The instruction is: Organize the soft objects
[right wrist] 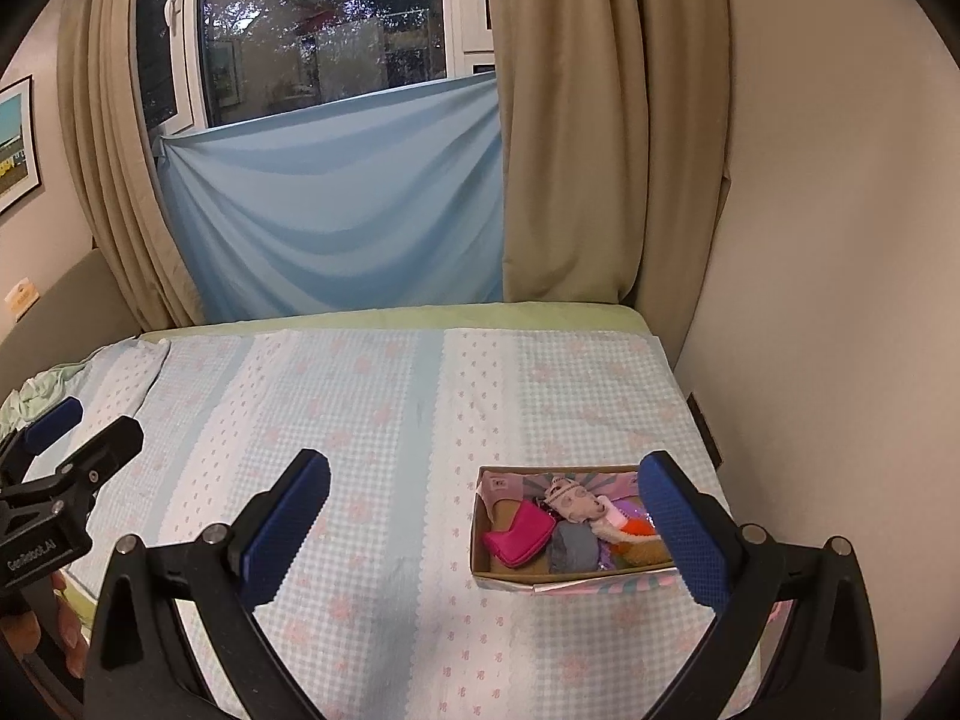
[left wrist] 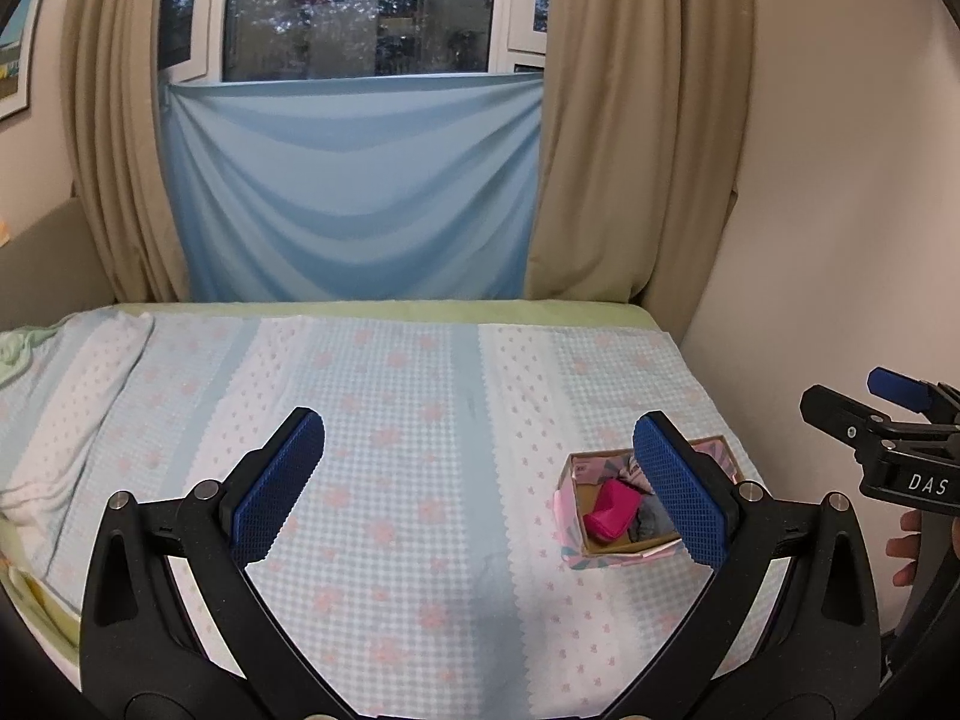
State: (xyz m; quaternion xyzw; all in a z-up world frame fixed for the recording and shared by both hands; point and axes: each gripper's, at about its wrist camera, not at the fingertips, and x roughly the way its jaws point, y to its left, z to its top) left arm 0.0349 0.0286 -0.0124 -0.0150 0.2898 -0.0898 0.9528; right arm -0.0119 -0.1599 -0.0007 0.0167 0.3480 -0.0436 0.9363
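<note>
- A bed (right wrist: 372,420) is seen covered by a pale blue checked bedspread (left wrist: 384,420) with pink flowers, laid flat over most of its top and rumpled only toward the left edge
- At the far edge a strip of green sheet (right wrist: 480,315) is left showing, and behind it a light blue cloth (left wrist: 354,186) is hung across the lower part of a window (left wrist: 360,6), flanked by beige curtains (right wrist: 564,120)
- The right edge of the bed is bordered by a plain cream wall (right wrist: 810,240), with almost no gap between them; a framed picture (right wrist: 15,144) is hung on the left wall
- A small open cardboard box (right wrist: 501,573) is set near the right edge, toward the near side, and the soft objects are gathered in it: a pink pouch (right wrist: 519,537), a grey rolled piece (right wrist: 573,546), a pale patterned item (right wrist: 570,498) and something orange (partly hidden by a finger)
- The left gripper (left wrist: 480,486) is held above the middle of the near half, its blue pads (left wrist: 276,486) spread wide with nothing between them
- The right gripper (right wrist: 486,528) is likewise spread wide and empty, the box lying just inside its right finger in the right wrist view
- A broad stretch of bedspread from the box to the left edge is taken up by nothing but the fabric
</note>
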